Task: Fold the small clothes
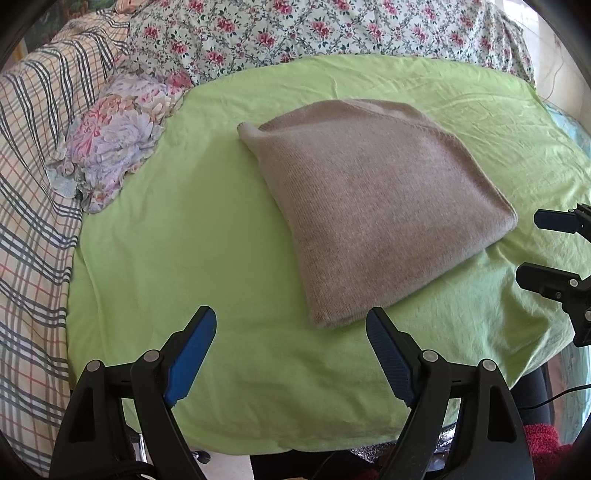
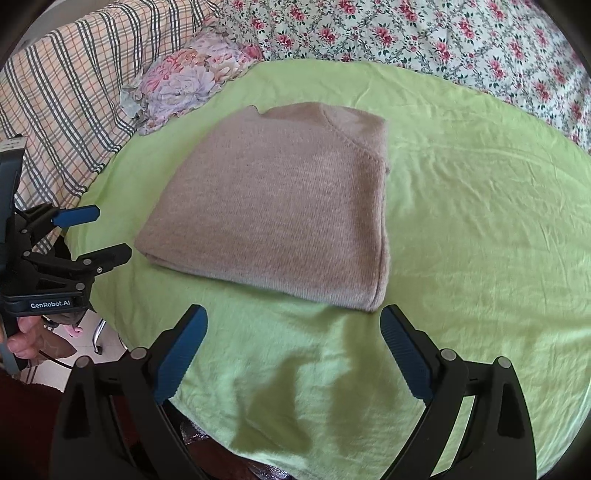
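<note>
A folded beige knit sweater (image 1: 376,206) lies flat on the green sheet (image 1: 207,229), toward the middle of it and a little nearer the near edge than the far one. How many layers the fold has cannot be told; only the top face and the rolled edges show, and the sleeves are hidden inside. The right wrist view shows a raglan seam and a neckline at the sweater's (image 2: 277,206) far end, which the left wrist view renders only faintly.

What the green sheet (image 2: 461,229) covers is hidden; its near edge drapes over and out of sight. Beyond its far edge lies a rose-print cloth (image 1: 303,33), and at the far left corner a bunched floral fabric (image 1: 114,140) rests partly on the green, next to a plaid blanket (image 1: 33,177) cut off by the lens rim.

The left hand-held gripper (image 1: 291,354) hangs over the near edge with its blue-padded fingers spread wide and nothing between them. The right hand-held gripper (image 2: 293,354) is likewise wide and empty, just short of the sweater's near right corner.

Each view catches the other tool at its margin: the right one (image 1: 546,251) is half cut off, while the left one (image 2: 96,236) shows in full, with part of the person's hand (image 2: 22,336) on its handle.
</note>
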Motion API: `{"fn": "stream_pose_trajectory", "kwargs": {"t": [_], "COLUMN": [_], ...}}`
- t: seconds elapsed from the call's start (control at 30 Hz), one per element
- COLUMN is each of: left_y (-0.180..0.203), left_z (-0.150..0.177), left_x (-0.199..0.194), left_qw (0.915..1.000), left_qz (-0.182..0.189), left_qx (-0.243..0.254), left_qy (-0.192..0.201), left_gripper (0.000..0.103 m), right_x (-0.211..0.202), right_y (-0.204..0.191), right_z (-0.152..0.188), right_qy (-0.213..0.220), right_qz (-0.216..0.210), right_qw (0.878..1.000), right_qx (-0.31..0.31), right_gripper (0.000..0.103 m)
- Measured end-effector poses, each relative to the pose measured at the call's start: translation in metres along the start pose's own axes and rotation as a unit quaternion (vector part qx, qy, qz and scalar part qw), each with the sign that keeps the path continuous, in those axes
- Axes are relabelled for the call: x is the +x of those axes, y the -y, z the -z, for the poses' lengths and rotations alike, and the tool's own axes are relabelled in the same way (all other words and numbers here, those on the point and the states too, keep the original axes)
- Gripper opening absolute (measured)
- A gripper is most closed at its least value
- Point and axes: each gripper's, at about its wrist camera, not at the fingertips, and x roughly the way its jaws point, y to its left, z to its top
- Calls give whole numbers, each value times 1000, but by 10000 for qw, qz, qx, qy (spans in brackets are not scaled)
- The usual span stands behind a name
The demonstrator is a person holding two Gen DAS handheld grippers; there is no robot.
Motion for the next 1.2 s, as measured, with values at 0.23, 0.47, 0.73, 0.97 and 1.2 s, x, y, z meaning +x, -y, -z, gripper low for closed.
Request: {"fn": "stream_pose_trajectory", "kwargs": {"t": [0.23,0.47,0.73,0.97,1.2], "left_y": [-4,-1,-3,-6,-9], "left_z": [-17,-25,-29,-35,-40], "left_x": [1,9,15,18,21], "left_qw": [10000,9999,9999,9999,9999], "left_qz": [2,76,69,58,107], "left_qx": [4,101,87,116,129], "left_qy": [99,56,-32,4,44], "left_gripper": [84,86,87,87,87], "right_x": [3,11,13,17,21], "right_y": [3,3,0,2,4], "right_z": [-15,-23,-33,-41,-48], "right_qy": [24,-125,-132,-168,-152], "right_qz": [-22,-11,-42,-53,-114], "right_qw": [10000,9998,9994,9989,9990], "right_qx": [-25,-177,-309,-436,-398], "right_gripper": [95,95,95,96,96]}}
